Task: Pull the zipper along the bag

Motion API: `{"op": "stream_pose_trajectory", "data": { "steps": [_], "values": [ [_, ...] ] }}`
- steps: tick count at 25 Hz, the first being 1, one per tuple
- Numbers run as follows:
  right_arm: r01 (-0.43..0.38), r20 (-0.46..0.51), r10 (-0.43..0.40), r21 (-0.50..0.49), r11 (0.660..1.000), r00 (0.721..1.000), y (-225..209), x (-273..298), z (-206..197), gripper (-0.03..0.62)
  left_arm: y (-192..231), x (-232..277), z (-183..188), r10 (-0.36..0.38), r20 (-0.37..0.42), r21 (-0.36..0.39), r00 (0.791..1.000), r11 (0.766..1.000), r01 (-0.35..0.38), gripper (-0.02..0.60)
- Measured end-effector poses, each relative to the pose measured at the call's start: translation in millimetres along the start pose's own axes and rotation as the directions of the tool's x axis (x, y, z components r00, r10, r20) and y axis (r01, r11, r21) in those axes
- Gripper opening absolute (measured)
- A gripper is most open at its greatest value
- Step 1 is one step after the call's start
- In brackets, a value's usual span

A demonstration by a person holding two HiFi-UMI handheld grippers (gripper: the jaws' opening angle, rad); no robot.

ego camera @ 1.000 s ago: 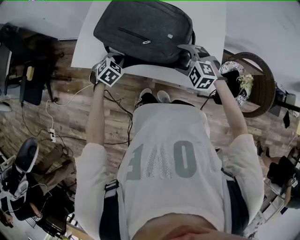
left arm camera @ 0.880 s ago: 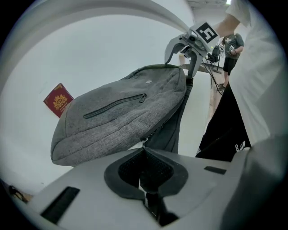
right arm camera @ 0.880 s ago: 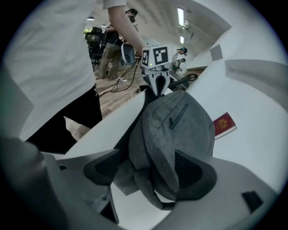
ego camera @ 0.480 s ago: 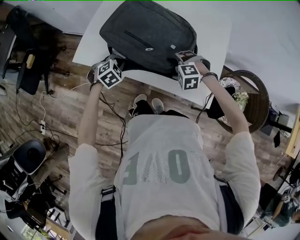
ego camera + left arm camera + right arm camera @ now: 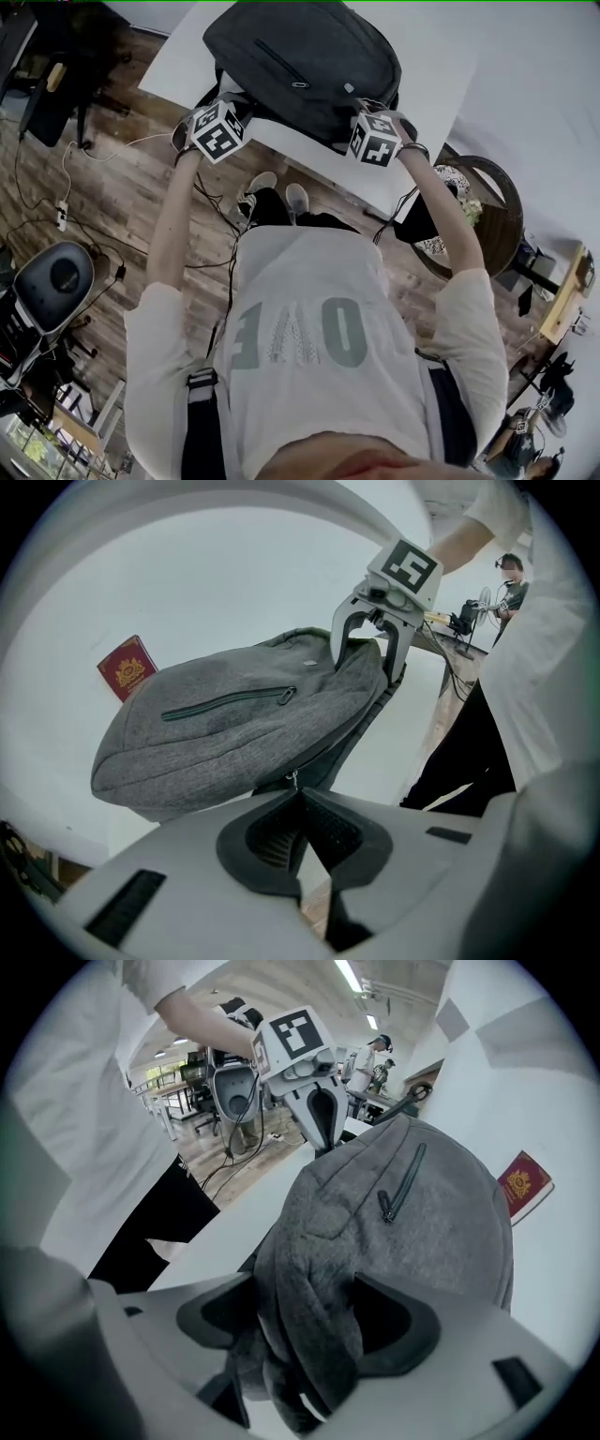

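Observation:
A dark grey bag (image 5: 300,66) lies on the white table (image 5: 431,56), with a zipped front pocket (image 5: 225,702) on its top face. My left gripper (image 5: 228,101) is at the bag's near left end. In the left gripper view its jaws (image 5: 298,794) are shut, with the small metal zipper pull (image 5: 293,780) pinched at their tips. My right gripper (image 5: 362,107) is at the bag's near right end. In the right gripper view a bunched fold of the grey bag (image 5: 309,1279) is squeezed between its jaws (image 5: 309,1326).
A red passport booklet (image 5: 128,666) lies on the table behind the bag. The table's near edge runs just under both grippers. A round wooden stand (image 5: 502,202) is to the right, and an office chair (image 5: 56,281) and cables (image 5: 66,202) are on the wooden floor to the left.
The right gripper has come down and tilted onto the bag's near right end. The left gripper has stayed at the bag's left end. The head view has shifted.

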State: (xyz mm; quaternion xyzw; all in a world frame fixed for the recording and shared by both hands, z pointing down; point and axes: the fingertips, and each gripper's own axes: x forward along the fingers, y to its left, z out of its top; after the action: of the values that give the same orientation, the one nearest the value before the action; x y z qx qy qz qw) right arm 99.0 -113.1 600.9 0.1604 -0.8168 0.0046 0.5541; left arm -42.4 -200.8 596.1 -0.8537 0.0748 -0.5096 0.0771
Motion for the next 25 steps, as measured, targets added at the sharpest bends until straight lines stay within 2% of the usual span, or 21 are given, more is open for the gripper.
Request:
{"op": "stream_pose_trajectory", "data": {
  "steps": [6,11,17,21,25],
  "values": [
    [-0.007,0.026,0.007,0.016,1.000,1.000,2.3,2.9,-0.1,0.353,-43.1,6.5,26.7,-0.024,0.022,0.003,0.999,1.000,0.024,0.028],
    [0.001,0.044,-0.003,0.045,0.999,0.999,3.8,4.7,11.2,0.347,-52.7,6.1,31.1,-0.008,0.048,-0.097,0.999,0.995,0.013,0.028],
    [0.023,0.077,-0.033,0.127,0.992,0.996,19.5,17.2,51.2,0.342,-79.5,0.1,38.3,-0.049,0.089,-0.135,0.995,0.989,0.061,0.028],
    [0.037,0.104,-0.057,0.183,0.982,0.993,26.7,25.1,74.1,0.341,-82.9,-7.9,36.4,-0.011,0.116,-0.244,0.993,0.969,0.040,0.029],
    [0.043,0.112,-0.066,0.199,0.979,0.992,29.0,27.0,83.4,0.341,-83.8,-16.0,33.9,0.009,0.129,-0.274,0.992,0.961,0.027,0.028]
  ]
}}
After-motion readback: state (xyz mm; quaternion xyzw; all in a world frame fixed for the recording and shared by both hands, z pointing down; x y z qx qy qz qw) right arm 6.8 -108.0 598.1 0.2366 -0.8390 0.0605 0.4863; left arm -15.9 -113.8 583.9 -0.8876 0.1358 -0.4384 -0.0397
